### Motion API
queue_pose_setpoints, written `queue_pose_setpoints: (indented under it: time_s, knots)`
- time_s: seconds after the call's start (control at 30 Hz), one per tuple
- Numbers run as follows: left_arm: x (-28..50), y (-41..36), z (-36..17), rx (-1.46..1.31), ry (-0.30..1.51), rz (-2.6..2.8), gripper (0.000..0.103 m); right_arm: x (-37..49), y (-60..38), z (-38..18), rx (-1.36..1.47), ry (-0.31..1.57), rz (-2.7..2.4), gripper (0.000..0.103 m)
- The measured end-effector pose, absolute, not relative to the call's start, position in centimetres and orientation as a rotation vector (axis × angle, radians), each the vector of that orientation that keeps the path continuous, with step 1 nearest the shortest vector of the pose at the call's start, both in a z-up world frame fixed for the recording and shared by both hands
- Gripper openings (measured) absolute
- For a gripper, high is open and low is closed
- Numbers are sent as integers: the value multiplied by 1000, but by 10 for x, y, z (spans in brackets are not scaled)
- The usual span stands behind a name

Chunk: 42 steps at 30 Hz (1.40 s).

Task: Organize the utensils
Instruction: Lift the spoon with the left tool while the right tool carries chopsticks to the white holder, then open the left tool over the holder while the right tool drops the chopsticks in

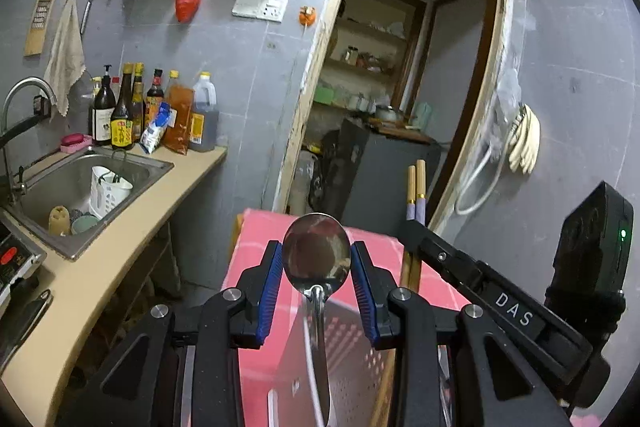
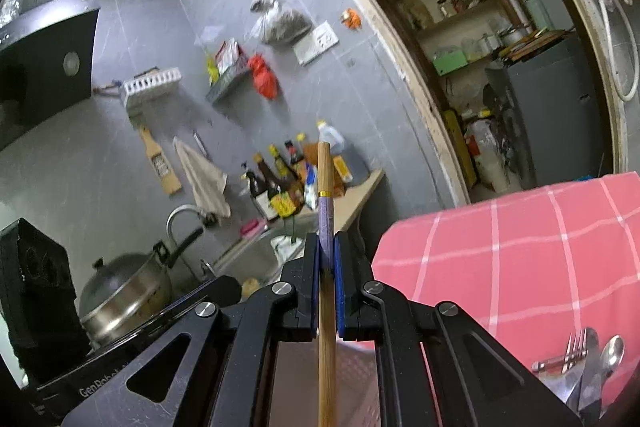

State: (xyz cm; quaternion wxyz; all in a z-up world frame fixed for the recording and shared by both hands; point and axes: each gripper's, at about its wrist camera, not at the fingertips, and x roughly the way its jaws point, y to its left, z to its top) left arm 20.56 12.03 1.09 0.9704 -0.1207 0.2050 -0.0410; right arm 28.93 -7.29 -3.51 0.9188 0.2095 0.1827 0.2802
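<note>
My left gripper (image 1: 317,259) holds a steel spoon (image 1: 317,251) upright, its bowl between the blue pads (image 1: 269,279) and its handle running down toward the camera, above a pink checked cloth (image 1: 256,259). My right gripper (image 2: 328,259) is shut on a pair of wooden chopsticks with purple ends (image 2: 325,203), held upright. The chopsticks also show in the left wrist view (image 1: 416,191), sticking up from the right gripper's body (image 1: 480,279). A fork, a knife and a spoon (image 2: 580,359) lie together on the cloth at the lower right of the right wrist view.
A beige counter (image 1: 120,247) holds a steel sink (image 1: 76,183) with a white utensil caddy (image 1: 107,191), and several sauce bottles (image 1: 132,111) at the wall. A lidded steel pot (image 2: 124,291) sits on the stove. An open doorway (image 1: 400,87) leads to a pantry.
</note>
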Motion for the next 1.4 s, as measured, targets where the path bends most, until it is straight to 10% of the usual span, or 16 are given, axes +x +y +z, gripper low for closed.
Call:
queue_pose_setpoints:
  time_s: [0.57,0.73,1.4]
  knots:
    - [196,122,2,-228,494,-171,34,277,-74,-23,353,427,606,7]
    - [194,125,2,-260,499,-172,50,278,-72,-18,335,457,606,9]
    - [178,67,40,-245,420,-202,98,218,-193,12,296,406,271,85]
